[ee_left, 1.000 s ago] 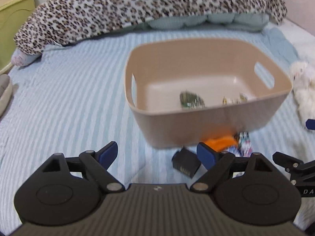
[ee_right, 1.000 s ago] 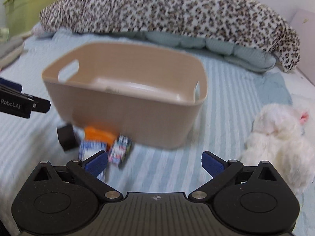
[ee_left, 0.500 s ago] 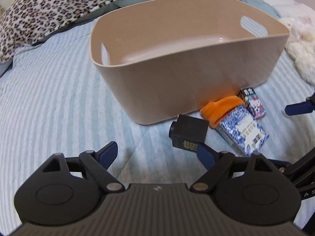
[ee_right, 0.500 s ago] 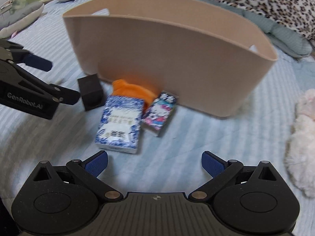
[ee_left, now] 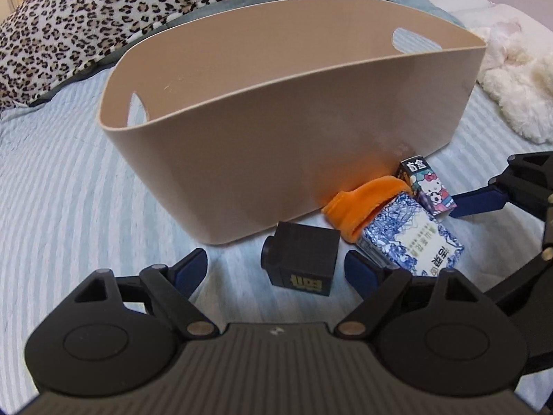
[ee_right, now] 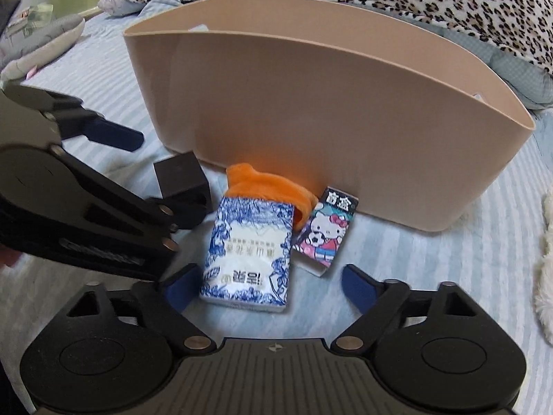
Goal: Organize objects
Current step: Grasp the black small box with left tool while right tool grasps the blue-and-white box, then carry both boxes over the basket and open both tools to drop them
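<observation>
A beige basket (ee_left: 276, 131) stands on the striped bed; it also shows in the right wrist view (ee_right: 328, 121). In front of it lie a black cube (ee_left: 304, 263), an orange cloth (ee_left: 366, 207), a blue-and-white tissue pack (ee_left: 411, 242) and a small cartoon-cat box (ee_left: 427, 186). My left gripper (ee_left: 276, 269) is open, low over the bed, with the black cube between its fingertips. My right gripper (ee_right: 266, 283) is open, with the tissue pack (ee_right: 249, 256) between its fingertips. The cartoon-cat box (ee_right: 326, 231), orange cloth (ee_right: 269, 186) and cube (ee_right: 181, 180) lie just beyond.
A leopard-print blanket (ee_left: 103, 7) is heaped behind the basket. A white plush toy (ee_left: 511, 79) lies to the right of it. The left gripper's body (ee_right: 69, 207) crowds the left side of the right wrist view. A grey cushion (ee_right: 41, 41) lies far left.
Both grippers have come down and forward toward the objects in front of the basket. The cube now sits between the left fingers and the tissue pack between the right fingers.
</observation>
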Demonstrator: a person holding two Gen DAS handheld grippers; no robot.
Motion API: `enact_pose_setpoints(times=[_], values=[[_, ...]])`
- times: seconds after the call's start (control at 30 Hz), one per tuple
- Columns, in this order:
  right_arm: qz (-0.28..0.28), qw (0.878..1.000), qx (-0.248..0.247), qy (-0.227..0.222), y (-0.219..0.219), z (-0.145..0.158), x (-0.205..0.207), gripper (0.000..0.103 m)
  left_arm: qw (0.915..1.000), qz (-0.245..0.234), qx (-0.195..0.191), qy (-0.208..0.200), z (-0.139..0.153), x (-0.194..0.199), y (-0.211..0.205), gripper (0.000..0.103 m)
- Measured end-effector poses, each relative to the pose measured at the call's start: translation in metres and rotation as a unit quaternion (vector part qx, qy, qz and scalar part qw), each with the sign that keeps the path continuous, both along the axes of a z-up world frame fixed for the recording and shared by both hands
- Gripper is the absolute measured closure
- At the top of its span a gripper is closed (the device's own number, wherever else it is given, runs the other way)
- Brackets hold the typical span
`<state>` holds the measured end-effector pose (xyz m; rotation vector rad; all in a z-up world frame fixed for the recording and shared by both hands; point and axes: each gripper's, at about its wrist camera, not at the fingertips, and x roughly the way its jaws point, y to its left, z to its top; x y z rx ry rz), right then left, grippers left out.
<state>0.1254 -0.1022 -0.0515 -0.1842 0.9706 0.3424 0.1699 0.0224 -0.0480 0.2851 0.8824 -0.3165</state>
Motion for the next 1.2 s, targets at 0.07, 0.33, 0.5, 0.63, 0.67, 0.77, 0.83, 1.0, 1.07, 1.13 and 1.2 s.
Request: enact_pose_setpoints(times=[0.07,0.33,0.5,0.63,0.67,0.77,0.83,1.0,1.07,1.13,1.2], values=[[0.005,1.0,0.005,0.001,-0.001,0.001,-0.002,0.03,0.9999,-0.005,-0.006,0.007,-0.001,0.001,0.0,0.032],[0.03,0.999,0.019,0.012,-0.013,0.014,-0.015,0.059,0.9996,-0.009,-0.015,0.021,0.002,-0.002,0.006,0.057],[0.043,0.999,0.021,0.008,-0.026,0.016,-0.016,0.059,0.9997,-0.008,-0.019,0.012,0.015,-0.008,0.012,0.057],[0.051,0.998,0.025,-0.001,-0.032,0.025,-0.022,0.059,0.9997,-0.012,-0.023,0.005,0.023,-0.016,0.016,0.057],[0.052,0.998,0.027,-0.004,-0.034,0.028,-0.024,0.059,0.9997,-0.013,-0.021,0.003,0.025,-0.018,0.017,0.057],[0.05,0.998,0.03,-0.015,-0.036,0.035,-0.024,0.059,0.9996,-0.016,-0.021,-0.007,0.031,-0.026,0.016,0.057],[0.049,0.998,0.031,-0.022,-0.039,0.04,-0.027,0.059,0.9995,-0.017,-0.025,-0.012,0.035,-0.03,0.017,0.057],[0.043,0.997,0.032,-0.053,-0.045,0.055,-0.029,0.059,0.9989,-0.018,-0.03,-0.032,0.05,-0.042,0.018,0.057],[0.034,0.996,0.039,-0.073,-0.051,0.065,-0.031,0.059,0.9982,-0.017,-0.034,-0.045,0.059,-0.046,0.019,0.057],[0.024,0.995,0.046,-0.091,-0.058,0.076,-0.034,0.059,0.9973,-0.014,-0.042,-0.058,0.068,-0.049,0.021,0.057],[0.015,0.992,0.051,-0.112,-0.062,0.087,-0.036,0.059,0.9961,-0.009,-0.049,-0.073,0.078,-0.052,0.022,0.057]])
